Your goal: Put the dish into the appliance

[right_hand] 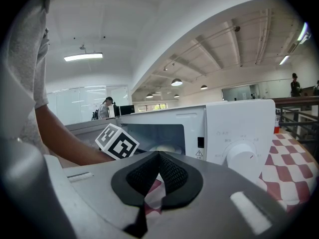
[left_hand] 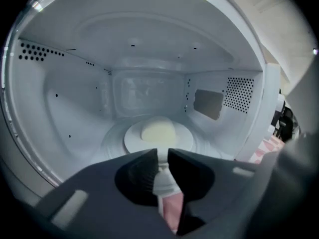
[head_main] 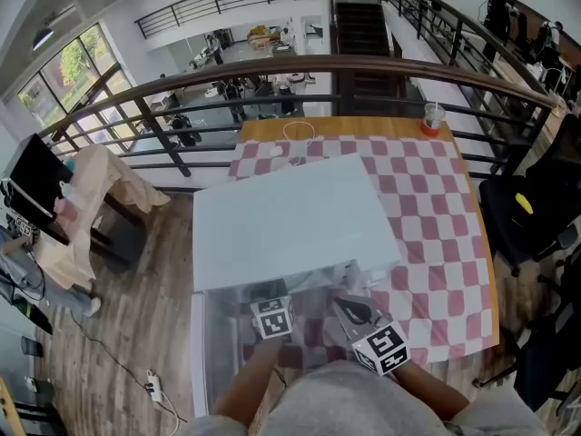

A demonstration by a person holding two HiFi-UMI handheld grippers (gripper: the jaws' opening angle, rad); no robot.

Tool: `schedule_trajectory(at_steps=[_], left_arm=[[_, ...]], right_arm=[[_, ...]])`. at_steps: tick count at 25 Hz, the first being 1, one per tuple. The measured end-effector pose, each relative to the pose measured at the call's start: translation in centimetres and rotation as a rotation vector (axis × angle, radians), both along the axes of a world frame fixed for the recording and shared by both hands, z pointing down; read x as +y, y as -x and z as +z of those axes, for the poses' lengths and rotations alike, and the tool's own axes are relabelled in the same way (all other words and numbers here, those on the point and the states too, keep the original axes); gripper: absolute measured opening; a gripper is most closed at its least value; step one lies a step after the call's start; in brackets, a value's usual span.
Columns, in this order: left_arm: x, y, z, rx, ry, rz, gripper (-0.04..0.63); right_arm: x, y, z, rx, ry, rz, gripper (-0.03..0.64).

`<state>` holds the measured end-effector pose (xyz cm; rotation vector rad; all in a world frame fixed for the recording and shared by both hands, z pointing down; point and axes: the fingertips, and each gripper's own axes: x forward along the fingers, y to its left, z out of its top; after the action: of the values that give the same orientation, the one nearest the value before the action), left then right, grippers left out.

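L jaws (left_hand: 163, 153) nearly together, just a thin slit between the tips, nothing clamped. They point into the open microwave (left_hand: 75, 108). The dish (left_hand: 158, 132), a white plate w/ a pale mound on it, sits at 12 o'clock from the tips, apart from them, in the middle of the glass turntable (left_hand: 112, 138) on the cavity floor. Vent holes show on the cavity walls at 10 and 2 o'clock.

R jaws (right_hand: 159, 154) are together at the tips, empty. They sit outside, facing the microwave's (right_hand: 239, 128) front, w/ its knob (right_hand: 240, 156) at 3 o'clock. The dish (right_hand: 164, 147) shows faintly inside, just above the tips. My left arm reaches in from 9 o'clock.

From the head view, the microwave (head_main: 290, 221) stands on the tabletop's (head_main: 427, 207) red-and-white check cloth. L gripper (head_main: 272, 312) is at its front, at 6 o'clock, w/ R gripper (head_main: 345, 305) beside it at 3 o'clock. A cup (head_main: 432, 116) stands at the far edge, at 1 o'clock from the microwave, well apart.
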<state>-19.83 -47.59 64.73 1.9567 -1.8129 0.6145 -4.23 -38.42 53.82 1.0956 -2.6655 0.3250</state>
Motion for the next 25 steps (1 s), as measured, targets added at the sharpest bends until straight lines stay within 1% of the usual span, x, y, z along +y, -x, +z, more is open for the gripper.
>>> schedule_trajectory(at_steps=[1, 2, 3, 6, 10, 12, 16, 22, 25], left_arm=[[0.0, 0.3, -0.3, 0.007, -0.012, -0.017, 0.04], [0.2, 0.5, -0.7, 0.014, -0.029, -0.029, 0.018], [0.4, 0.6, -1.2, 0.023, -0.049, -0.034, 0.012], [1.6, 0.3, -3.2, 0.068, -0.105, -0.027, 0.011], [4.3, -0.1, -5.5, 0.132, -0.151, -0.038, 0.011], [5.7, -0.4, -6.5, 0.134, -0.178, -0.031, 0.011], [8.3, -1.2, -8.3, 0.111, -0.219, 0.031, 0.012], [11.6, -1.5, -10.8, 0.146, -0.258, 0.072, 0.012], [13.3, -1.2, -11.8, 0.142, -0.284, 0.09, 0.012]], right_arm=[[0.1, 0.0, 0.0, 0.001, 0.0, -0.002, -0.002], [0.1, 0.1, 0.0, 0.002, 0.001, -0.003, -0.002], [0.2, 0.1, 0.0, 0.005, 0.0, -0.004, -0.002], [0.3, -0.1, -0.1, 0.012, -0.001, 0.003, -0.002], [0.4, -0.7, -0.1, 0.027, -0.003, 0.028, -0.002], [0.3, -0.9, 0.0, 0.033, -0.012, 0.042, -0.002], [0.4, -1.9, -0.4, 0.047, -0.029, 0.079, -0.002], [1.5, -4.2, -0.6, 0.087, -0.038, 0.143, -0.002], [2.4, -5.1, -1.0, 0.108, -0.051, 0.161, -0.002]])
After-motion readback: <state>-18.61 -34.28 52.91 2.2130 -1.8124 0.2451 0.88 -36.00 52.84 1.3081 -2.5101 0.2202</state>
